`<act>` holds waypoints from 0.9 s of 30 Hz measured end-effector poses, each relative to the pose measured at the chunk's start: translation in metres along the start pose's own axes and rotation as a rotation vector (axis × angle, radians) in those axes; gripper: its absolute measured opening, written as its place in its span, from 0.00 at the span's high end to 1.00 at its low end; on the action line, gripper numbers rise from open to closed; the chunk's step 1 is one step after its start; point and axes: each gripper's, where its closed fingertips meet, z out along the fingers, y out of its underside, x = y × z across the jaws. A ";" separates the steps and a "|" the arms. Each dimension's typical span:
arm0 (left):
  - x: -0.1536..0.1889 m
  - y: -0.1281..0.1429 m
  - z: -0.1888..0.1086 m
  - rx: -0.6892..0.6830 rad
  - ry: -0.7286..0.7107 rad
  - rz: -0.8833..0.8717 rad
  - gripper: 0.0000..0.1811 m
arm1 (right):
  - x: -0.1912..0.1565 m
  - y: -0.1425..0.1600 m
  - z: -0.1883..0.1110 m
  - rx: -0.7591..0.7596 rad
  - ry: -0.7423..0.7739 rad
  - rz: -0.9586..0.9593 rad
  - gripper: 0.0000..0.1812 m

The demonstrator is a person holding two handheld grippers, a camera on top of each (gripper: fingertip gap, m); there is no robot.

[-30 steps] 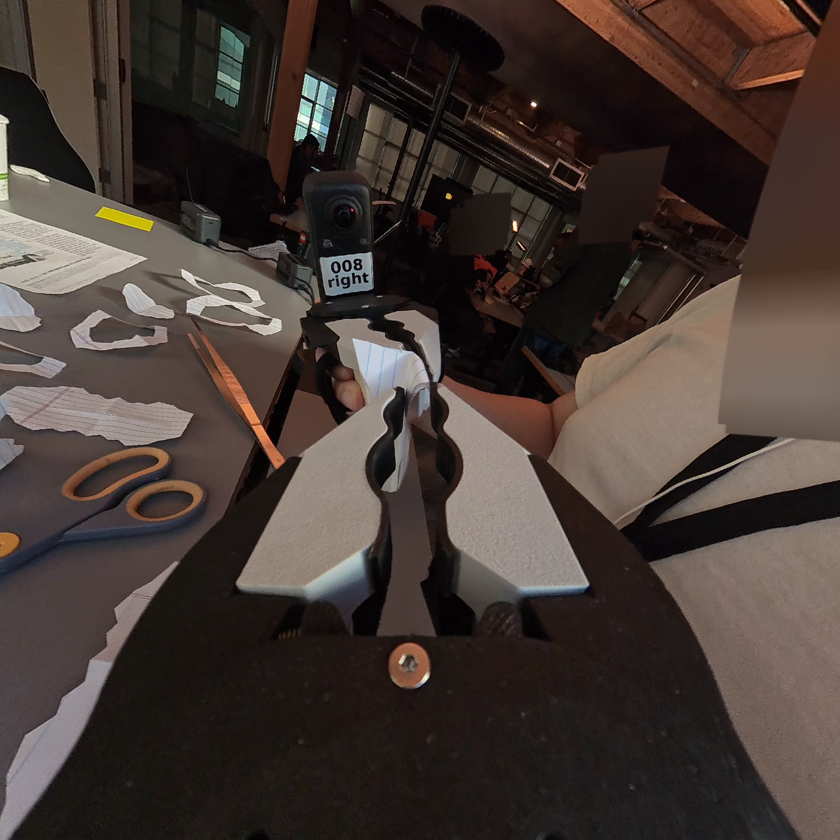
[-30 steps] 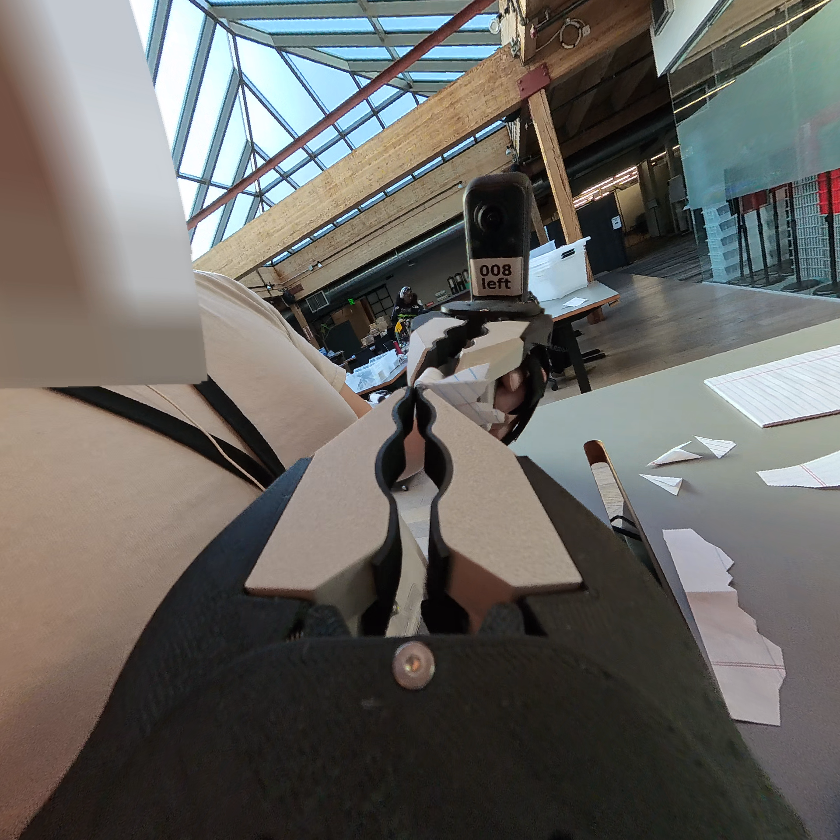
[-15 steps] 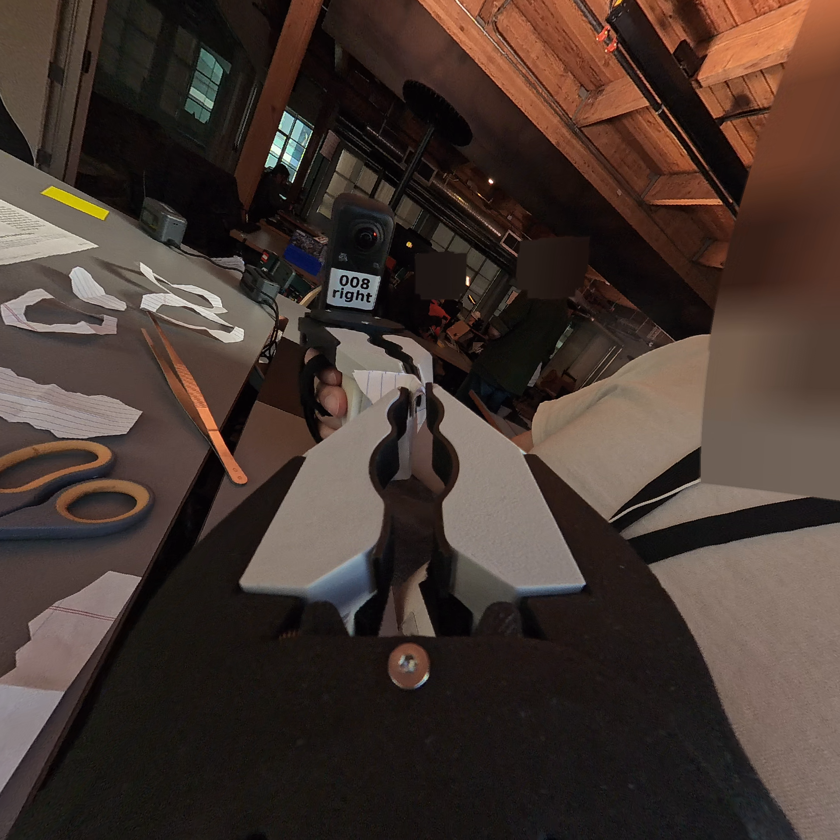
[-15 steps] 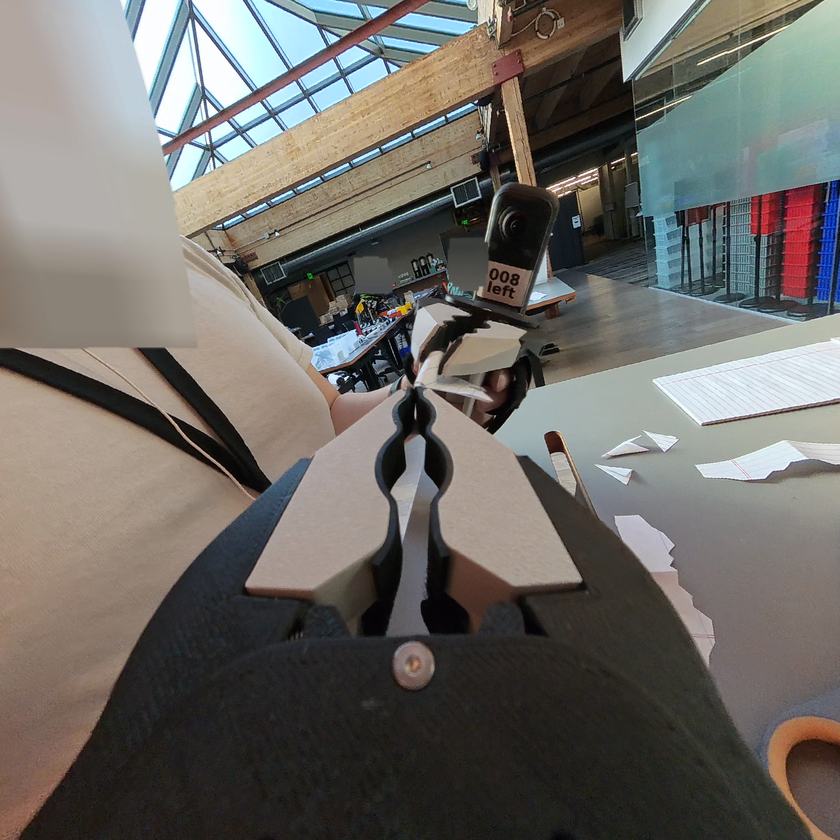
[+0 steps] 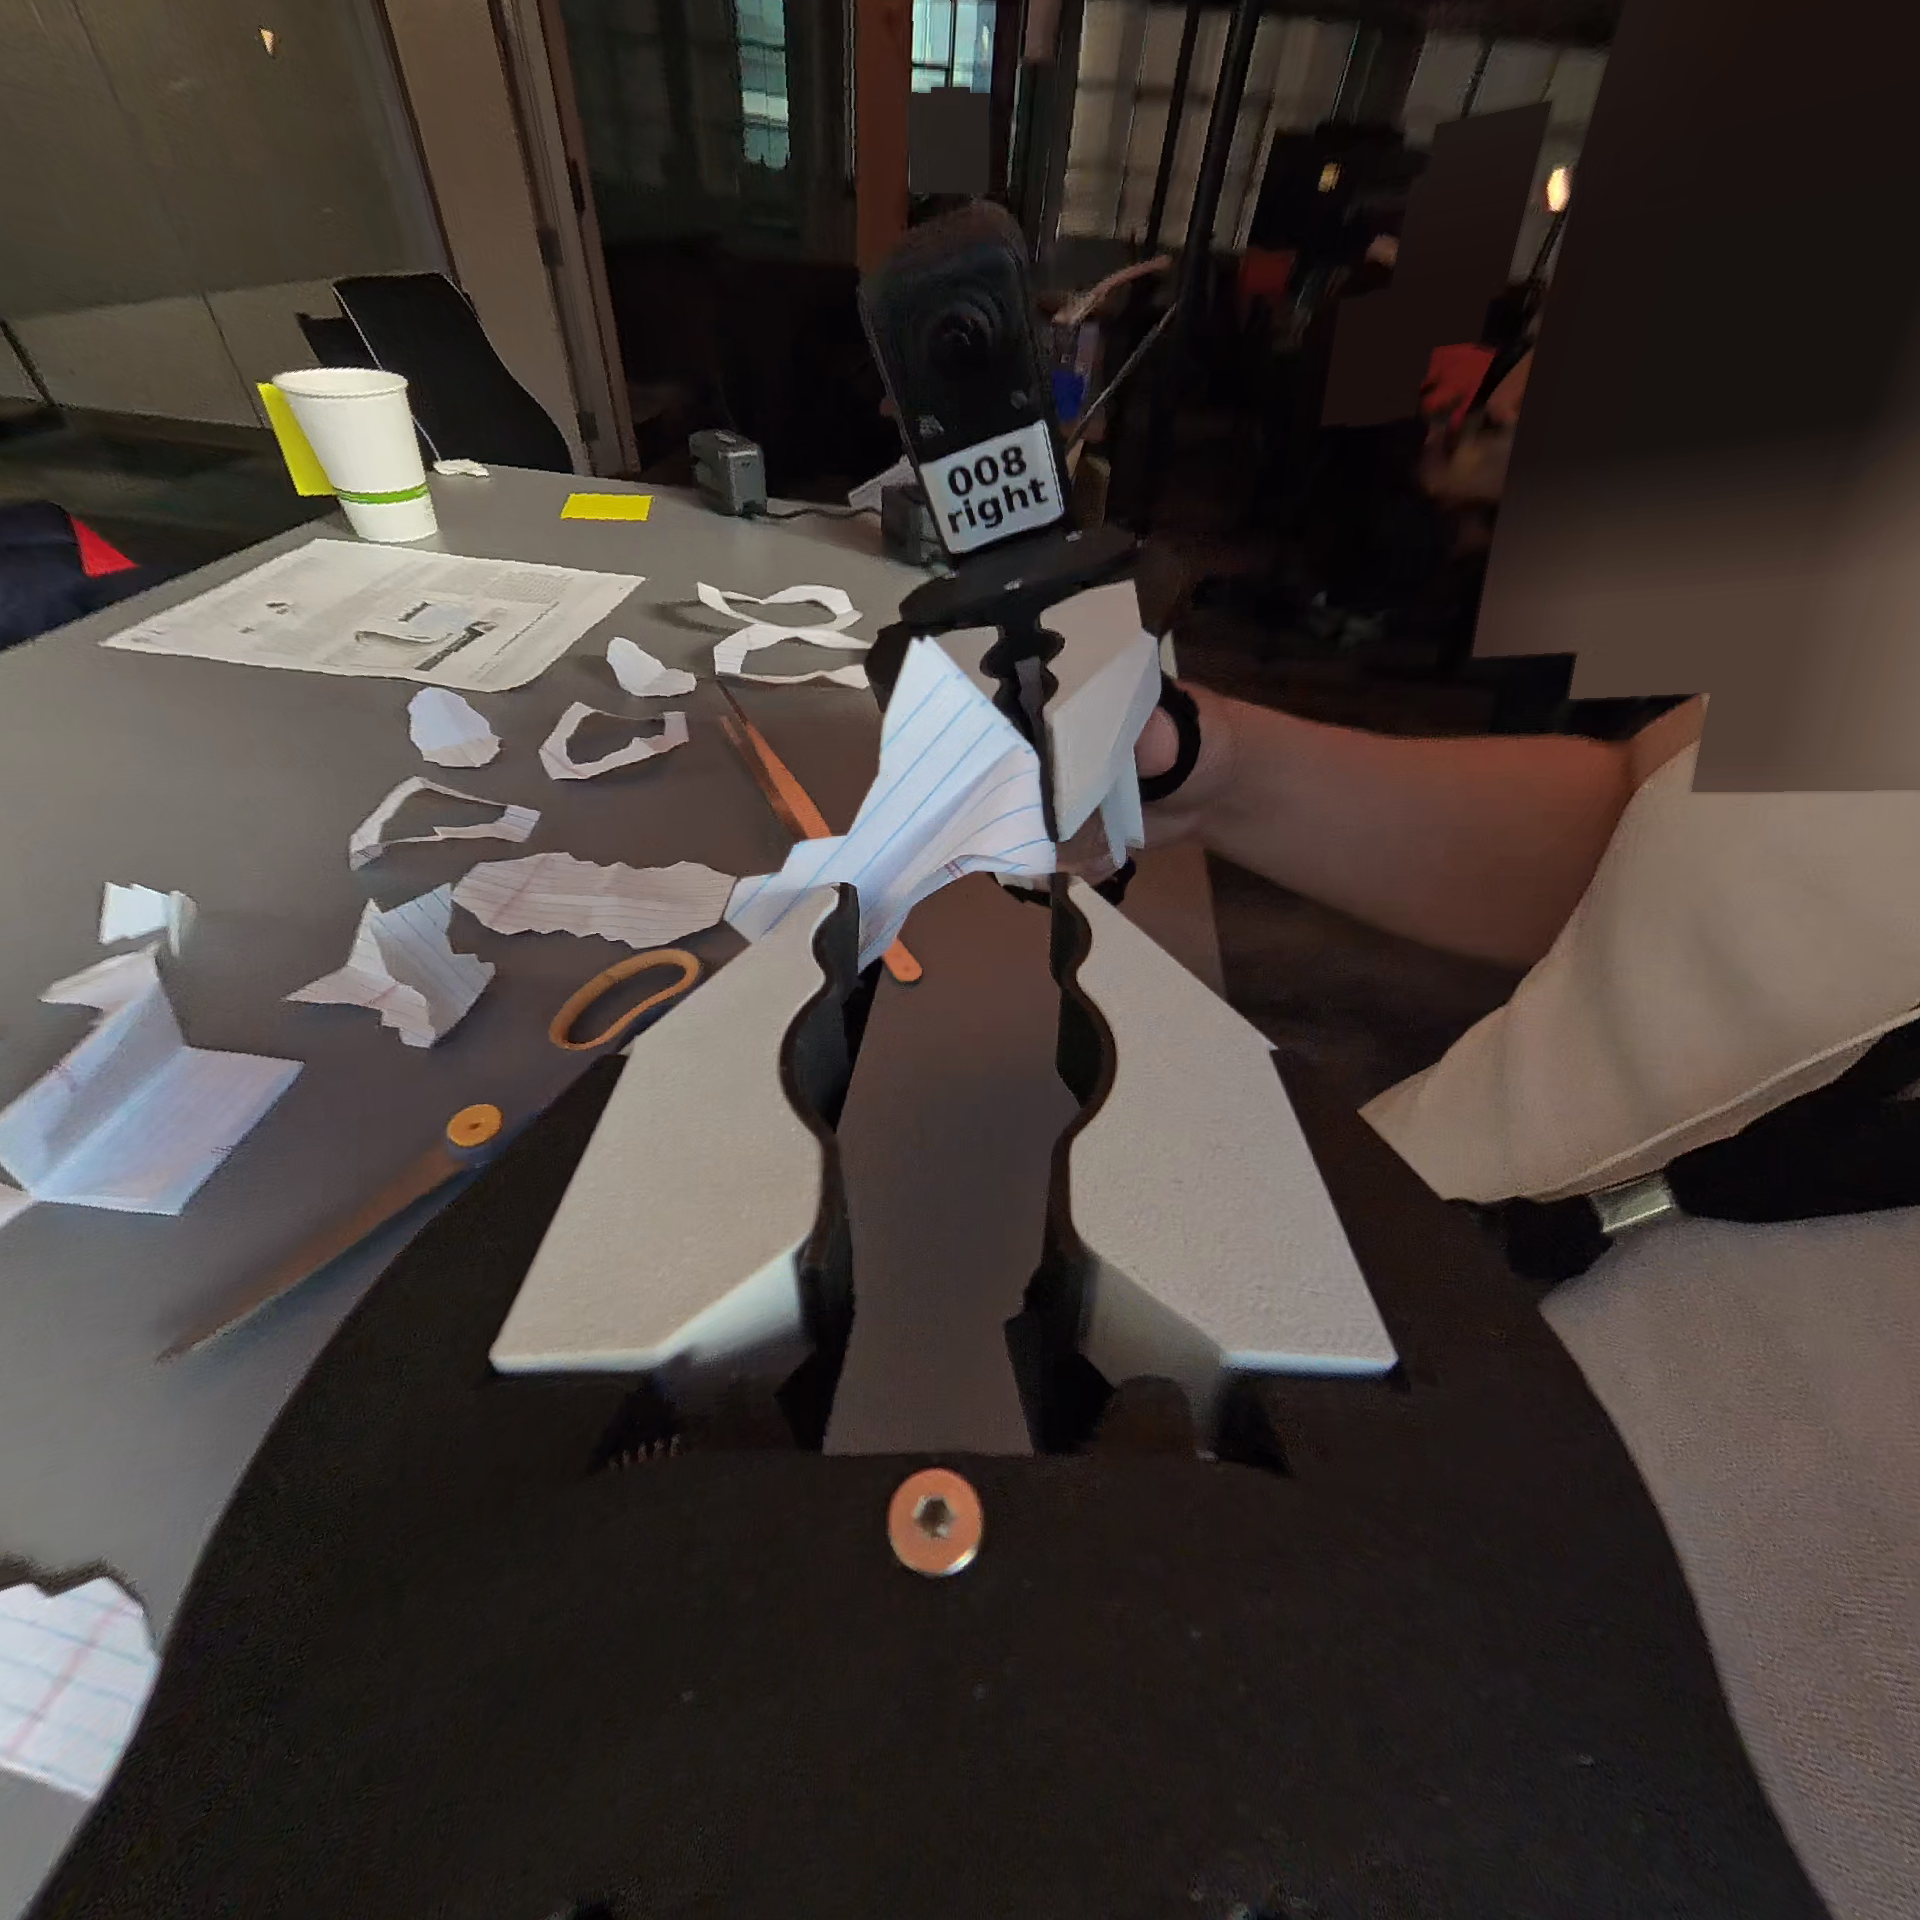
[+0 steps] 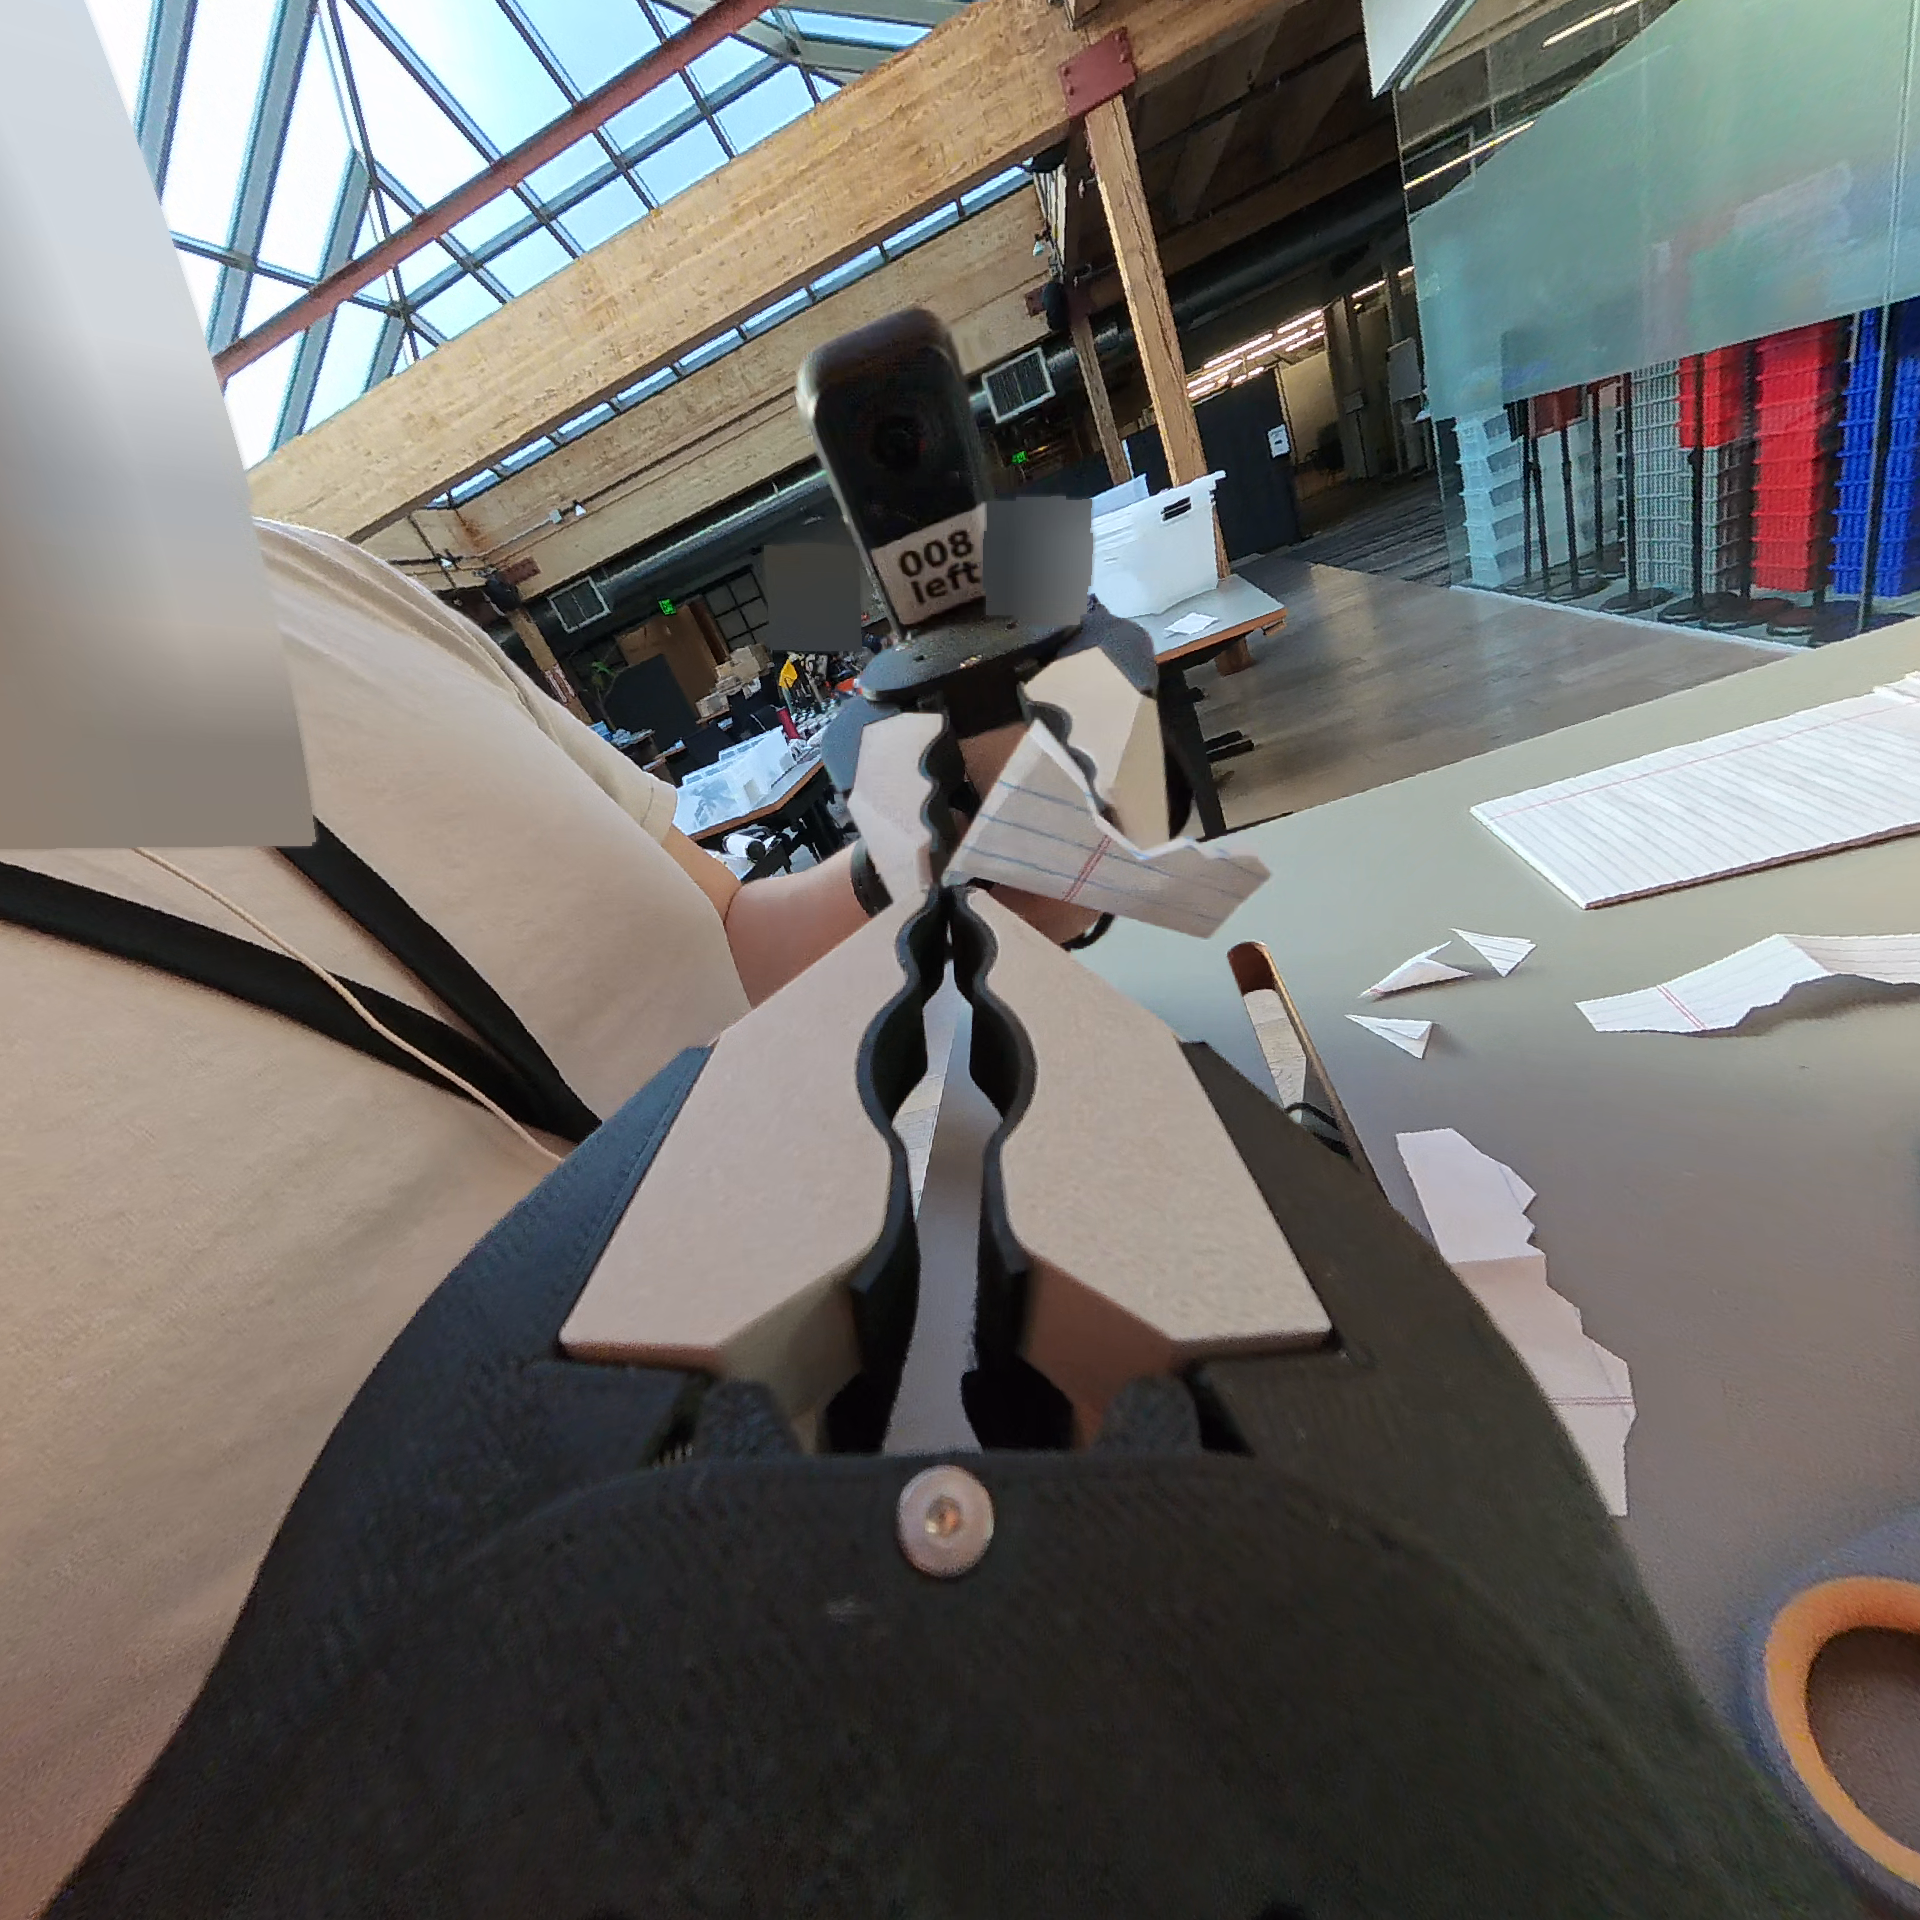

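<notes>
Left claw (image 5: 956,899) now spread wide and empty, no longer pinching the paper as it did a second ago. Right claw (image 6: 948,904) still pressed together at the tips, pinching one corner of the torn paper scrap (image 5: 935,790). Scrap of white lined paper, held up in the air in front of the person's chest, just past the left claw's open tips, above the near edge of the grey table (image 5: 260,748). Left view turned more toward the table than before.

White sticker (image 5: 995,488) with black print on the camera atop the right claw, and a matching one atop the left. Printed sheet (image 5: 384,613) flat on the table, text too small to make out. White paper cup (image 5: 358,452) with a green band behind it, a yellow sticky note (image 5: 606,506) near. Torn lined scraps (image 5: 592,899) scattered about, orange-handled scissors (image 5: 623,997) beside them. Lined pad (image 6: 1683,810) farther along the table in the right view.
</notes>
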 end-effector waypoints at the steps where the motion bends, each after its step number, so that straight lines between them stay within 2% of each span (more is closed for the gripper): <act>1: 0.002 0.001 0.002 -0.024 -0.008 0.028 0.81 | 0.000 0.001 0.001 -0.008 -0.002 -0.002 1.00; 4: 0.007 0.001 0.006 -0.030 0.016 0.000 0.82 | 0.001 0.005 0.004 -0.033 0.011 -0.022 1.00; 13: 0.019 -0.010 0.000 0.088 0.134 -0.129 0.93 | -0.010 -0.002 0.000 0.004 -0.043 -0.037 1.00; 21: 0.027 -0.023 -0.004 0.192 0.253 -0.266 0.96 | -0.019 -0.009 -0.003 0.075 -0.127 0.018 1.00; 27: 0.021 -0.030 -0.012 0.272 0.281 -0.352 0.98 | -0.015 -0.006 -0.006 0.081 -0.107 0.031 1.00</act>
